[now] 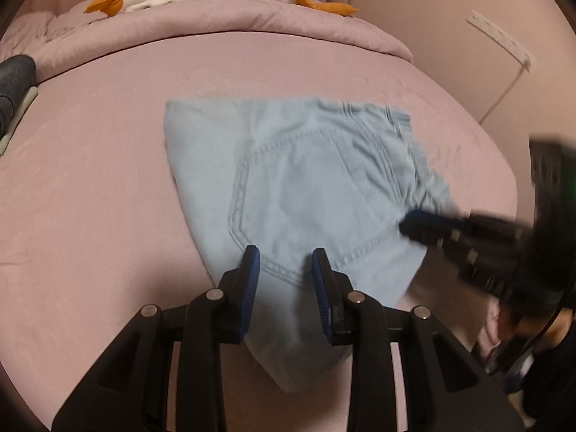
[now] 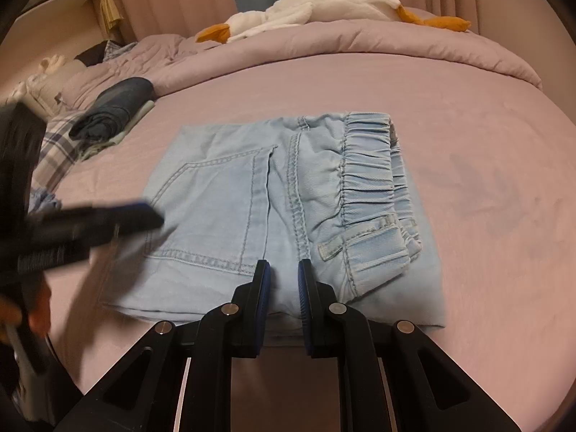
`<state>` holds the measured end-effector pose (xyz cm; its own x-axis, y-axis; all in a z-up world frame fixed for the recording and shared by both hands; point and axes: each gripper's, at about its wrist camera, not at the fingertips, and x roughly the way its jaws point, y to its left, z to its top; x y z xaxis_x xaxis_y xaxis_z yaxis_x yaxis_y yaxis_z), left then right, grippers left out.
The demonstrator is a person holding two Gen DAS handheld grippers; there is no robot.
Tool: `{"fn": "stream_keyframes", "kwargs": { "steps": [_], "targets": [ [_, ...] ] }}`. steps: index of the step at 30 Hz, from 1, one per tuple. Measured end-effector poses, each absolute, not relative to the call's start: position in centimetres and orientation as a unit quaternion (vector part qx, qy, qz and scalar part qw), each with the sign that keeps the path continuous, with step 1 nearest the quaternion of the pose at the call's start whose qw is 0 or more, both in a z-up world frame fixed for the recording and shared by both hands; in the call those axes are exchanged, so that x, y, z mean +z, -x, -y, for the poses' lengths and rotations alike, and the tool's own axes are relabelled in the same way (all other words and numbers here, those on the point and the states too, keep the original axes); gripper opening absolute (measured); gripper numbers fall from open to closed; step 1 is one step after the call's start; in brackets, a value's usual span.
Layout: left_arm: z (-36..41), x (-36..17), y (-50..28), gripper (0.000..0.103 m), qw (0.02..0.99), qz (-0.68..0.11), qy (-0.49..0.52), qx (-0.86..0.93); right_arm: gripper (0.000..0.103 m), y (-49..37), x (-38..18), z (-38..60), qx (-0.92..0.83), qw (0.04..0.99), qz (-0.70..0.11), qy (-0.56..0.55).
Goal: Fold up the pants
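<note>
Lying flat on the wide pink bed sheet (image 2: 468, 126) are the light blue folded denim pants (image 2: 252, 198), near the front edge of the bed. Their stretchy bunched waistband (image 2: 367, 165) sits on the right side, and a stitched back pocket faces up on the left.

No box or basket shows anywhere.

The right gripper (image 2: 284, 270) tilts down over the near edge of the pants. Its blue pads are close together with a small gap, and I cannot tell if any cloth is pinched there. The left gripper (image 1: 286, 255) tilts down over the near left corner of the pants, with its jaws a little apart and the cloth lying under them, not squeezed.

Each gripper looks blurry and partly cut off in the other one's view. Far back, a white plush goose with orange beak and feet (image 2: 324, 3) rests on the puffy pink blanket (image 2: 360, 43). A dark blue folded bundle of clothes (image 2: 115, 108) lies at the far left.
</note>
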<state>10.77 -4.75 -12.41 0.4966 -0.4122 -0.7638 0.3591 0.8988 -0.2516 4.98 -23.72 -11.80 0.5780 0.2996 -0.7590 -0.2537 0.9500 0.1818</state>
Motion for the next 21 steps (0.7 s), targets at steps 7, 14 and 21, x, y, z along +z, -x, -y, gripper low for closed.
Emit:
{"fn": "stream_keyframes", "kwargs": {
  "steps": [7, 14, 21],
  "targets": [
    [4.6, -11.3, -9.3, 0.029, 0.862, -0.454, 0.036, -0.221, 0.014, -5.3, -11.5, 24.0, 0.156, 0.884, -0.440, -0.033],
    [4.4, -11.7, -8.3, 0.029, 0.867, -0.445, 0.046, -0.221, 0.025, -4.5, -10.6, 24.1, 0.135, 0.879, -0.457, -0.013],
    [4.2, -11.4, -7.9, 0.030, 0.866, -0.449, 0.042, -0.217, 0.026, -4.3, -10.7, 24.0, 0.126, 0.878, -0.461, -0.019]
  ]
}}
